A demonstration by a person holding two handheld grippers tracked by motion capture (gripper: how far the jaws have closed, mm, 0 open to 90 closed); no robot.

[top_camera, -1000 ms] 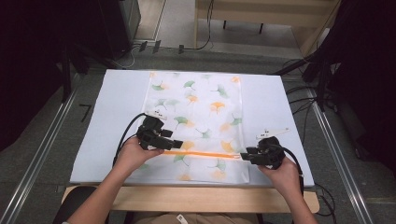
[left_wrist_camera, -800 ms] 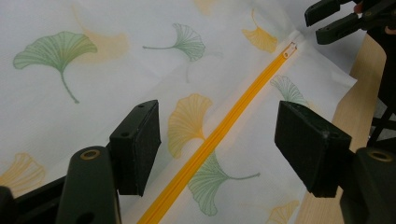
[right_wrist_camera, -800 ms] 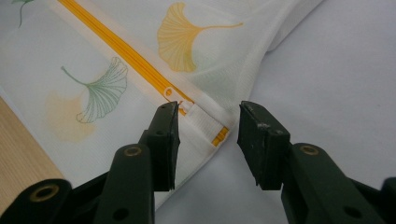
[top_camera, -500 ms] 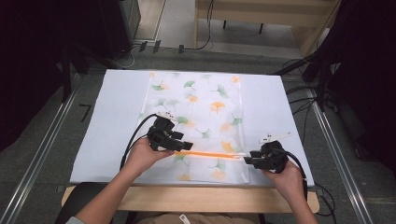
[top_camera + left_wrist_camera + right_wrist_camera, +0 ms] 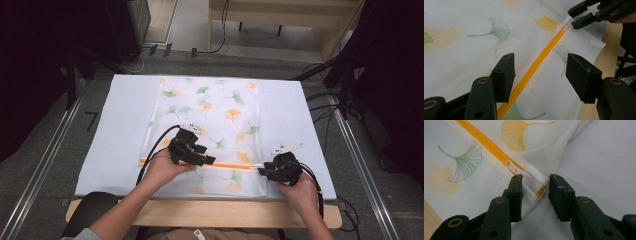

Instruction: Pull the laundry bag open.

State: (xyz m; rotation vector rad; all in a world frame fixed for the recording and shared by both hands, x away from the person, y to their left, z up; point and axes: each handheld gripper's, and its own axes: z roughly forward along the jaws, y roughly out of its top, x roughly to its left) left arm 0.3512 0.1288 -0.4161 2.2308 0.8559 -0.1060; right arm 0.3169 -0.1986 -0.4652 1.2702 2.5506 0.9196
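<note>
A: High view — where's the bag?

B: Flat on the counter, orange zipper near its front edge.

A: Left hand-held gripper?

B: Released, jaws spread astride the zipper.

A: Right hand-held gripper?

B: Also released, jaws apart around the zipper's end, beside the white slider.

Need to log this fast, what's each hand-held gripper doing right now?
Left hand-held gripper: open, jaws straddling the orange zipper, not gripping.
Right hand-held gripper: open, jaws either side of the bag's zipper end.
</note>
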